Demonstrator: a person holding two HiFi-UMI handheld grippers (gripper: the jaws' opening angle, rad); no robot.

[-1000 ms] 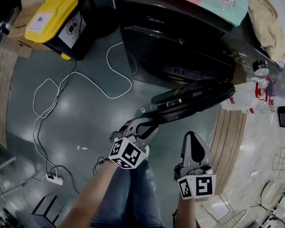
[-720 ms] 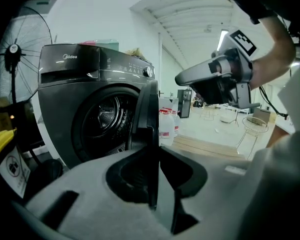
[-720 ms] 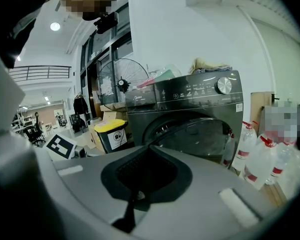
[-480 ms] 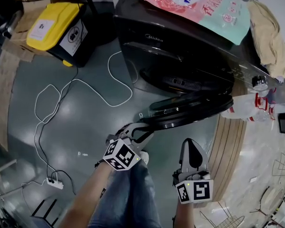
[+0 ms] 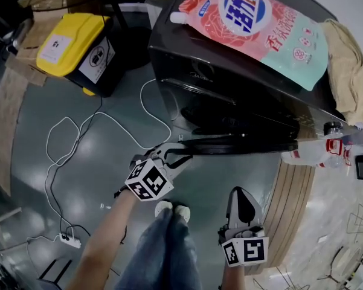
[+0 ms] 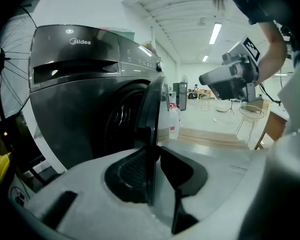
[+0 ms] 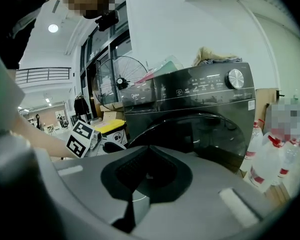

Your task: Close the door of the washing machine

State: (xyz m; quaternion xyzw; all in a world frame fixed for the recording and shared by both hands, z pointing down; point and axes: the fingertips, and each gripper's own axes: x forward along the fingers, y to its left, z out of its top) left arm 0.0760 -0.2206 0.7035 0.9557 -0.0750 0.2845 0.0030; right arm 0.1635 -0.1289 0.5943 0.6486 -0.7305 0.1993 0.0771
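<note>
- In front of the washing machine, the left hand-held gripper has its jaws clamped on the free edge of the door — in the left gripper view the rim sits between them.
- A second ago the door stood swung wide; now it lies much closer to the machine's front, with a gap still showing.
- The right hand-held gripper hangs lower — jaws together, holding nothing, apart from the door.

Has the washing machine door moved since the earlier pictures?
Yes. The door has swung in toward the washing machine front, left gripper gripping its edge.
</note>
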